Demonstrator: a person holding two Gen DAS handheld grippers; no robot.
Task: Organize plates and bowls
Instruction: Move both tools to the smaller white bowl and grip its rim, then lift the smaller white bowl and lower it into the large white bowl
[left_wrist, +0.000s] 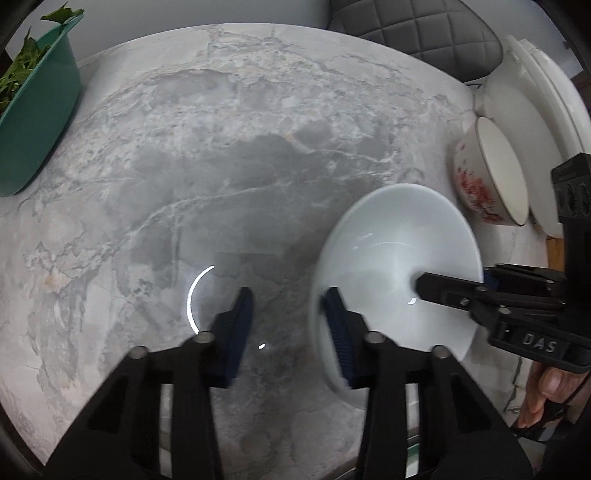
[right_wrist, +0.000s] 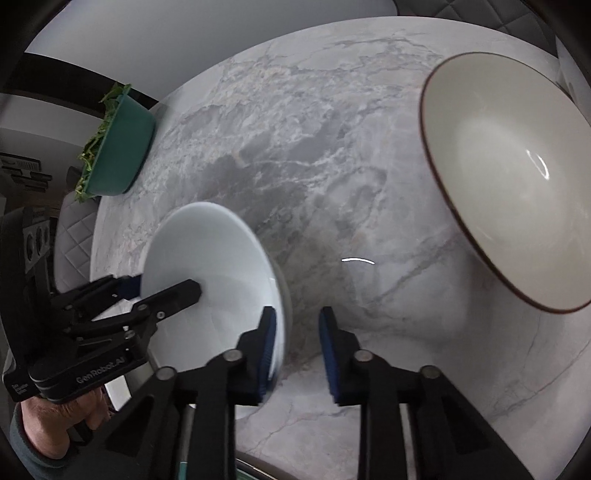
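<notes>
Blue-padded fingers of the left gripper (left_wrist: 289, 295) straddle one side of the white bowl's (left_wrist: 388, 240) rim: one pad lies over the bowl's inner wall, the other stands outside it with a strip of marble table (left_wrist: 184, 147) showing between pad and rim, so the jaws are narrow but not yet clamped. On the opposite side of the bowl the right gripper (right_wrist: 297, 314) does the same, one pad inside the rim, the other outside with a gap of table between, so it too has no grip. Each hand (left_wrist: 546, 391) shows only at its gripper's handle. The bowl is blurred at its edge, and whether it rests on the table or hangs just over it I cannot tell. Just beyond the bowl, on the right gripper's side, stands a cream bowl with red flowers (left_wrist: 476, 184), and behind that some white dishes (left_wrist: 535, 110). Well apart from the bowl, at the table's far edge on the left gripper's side, sits a green basin of leaves (left_wrist: 37, 129)
</notes>
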